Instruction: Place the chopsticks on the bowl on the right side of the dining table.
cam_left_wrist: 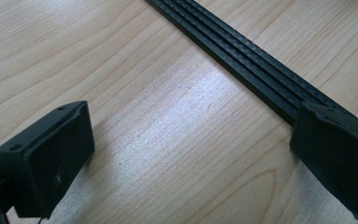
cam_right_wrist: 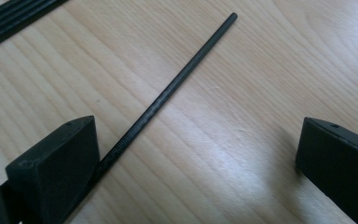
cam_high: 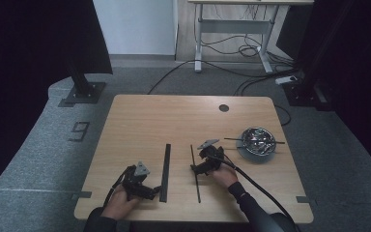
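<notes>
A flat black ribbed strip (cam_high: 165,171) lies lengthwise on the wooden table (cam_high: 140,125); in the left gripper view the strip (cam_left_wrist: 242,56) runs diagonally and passes under the right jaw. My left gripper (cam_high: 150,193) is open, low over the table at the strip's near end, nothing between its jaws. A thin black rod (cam_high: 194,169) lies parallel to the strip; in the right gripper view the rod (cam_right_wrist: 168,93) slants across and goes under the left jaw. My right gripper (cam_high: 196,169) is open just above the rod. The left gripper (cam_left_wrist: 191,154) and right gripper (cam_right_wrist: 196,154) show bare wood between their jaws.
A shiny metal bowl (cam_high: 257,140) on a grey plate sits at the table's right, with another thin rod (cam_high: 232,139) beside it. A round cable hole (cam_high: 223,108) is near the far edge. Cables and stands lie on the floor beyond.
</notes>
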Demonstrator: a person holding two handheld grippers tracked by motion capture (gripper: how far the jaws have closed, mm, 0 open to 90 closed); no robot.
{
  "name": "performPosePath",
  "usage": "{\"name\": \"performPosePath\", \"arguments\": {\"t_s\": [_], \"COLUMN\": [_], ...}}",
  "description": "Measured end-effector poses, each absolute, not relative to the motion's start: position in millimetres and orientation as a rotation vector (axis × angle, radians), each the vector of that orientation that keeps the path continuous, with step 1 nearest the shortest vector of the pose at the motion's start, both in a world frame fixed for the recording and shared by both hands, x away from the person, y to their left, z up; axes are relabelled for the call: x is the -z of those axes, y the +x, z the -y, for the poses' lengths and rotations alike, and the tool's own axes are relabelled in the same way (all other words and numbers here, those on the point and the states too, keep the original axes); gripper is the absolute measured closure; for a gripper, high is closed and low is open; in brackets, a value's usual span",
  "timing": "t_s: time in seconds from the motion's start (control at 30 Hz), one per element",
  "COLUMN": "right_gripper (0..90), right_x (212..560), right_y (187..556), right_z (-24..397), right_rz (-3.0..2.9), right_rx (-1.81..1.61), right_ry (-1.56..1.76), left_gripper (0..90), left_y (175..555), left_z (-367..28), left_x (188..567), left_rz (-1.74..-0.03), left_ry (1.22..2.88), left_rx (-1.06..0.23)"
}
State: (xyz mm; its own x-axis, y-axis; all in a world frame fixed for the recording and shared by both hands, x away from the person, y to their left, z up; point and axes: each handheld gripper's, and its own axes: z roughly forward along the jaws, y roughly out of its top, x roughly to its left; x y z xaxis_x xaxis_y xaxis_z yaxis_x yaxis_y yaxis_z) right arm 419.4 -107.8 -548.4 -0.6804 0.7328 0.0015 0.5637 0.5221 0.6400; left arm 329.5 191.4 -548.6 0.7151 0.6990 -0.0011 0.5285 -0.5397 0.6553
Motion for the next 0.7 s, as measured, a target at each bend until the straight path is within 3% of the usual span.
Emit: {"name": "performPosePath", "arguments": {"t_s": [0.7], "right_gripper": [0.0], "right_x": [549.3], "right_y": [414.6], "right_z": [153.6], "right_rz": [-2.442], "right_rx": [-0.890], "right_ry": [1.170], "left_gripper": [0.0], "left_y": [329.6], "left_z": [-191.5], "left_x": [548.6], "left_rz": [-0.927], "left_ry": [2.276], "left_rx": [-0.345]}}
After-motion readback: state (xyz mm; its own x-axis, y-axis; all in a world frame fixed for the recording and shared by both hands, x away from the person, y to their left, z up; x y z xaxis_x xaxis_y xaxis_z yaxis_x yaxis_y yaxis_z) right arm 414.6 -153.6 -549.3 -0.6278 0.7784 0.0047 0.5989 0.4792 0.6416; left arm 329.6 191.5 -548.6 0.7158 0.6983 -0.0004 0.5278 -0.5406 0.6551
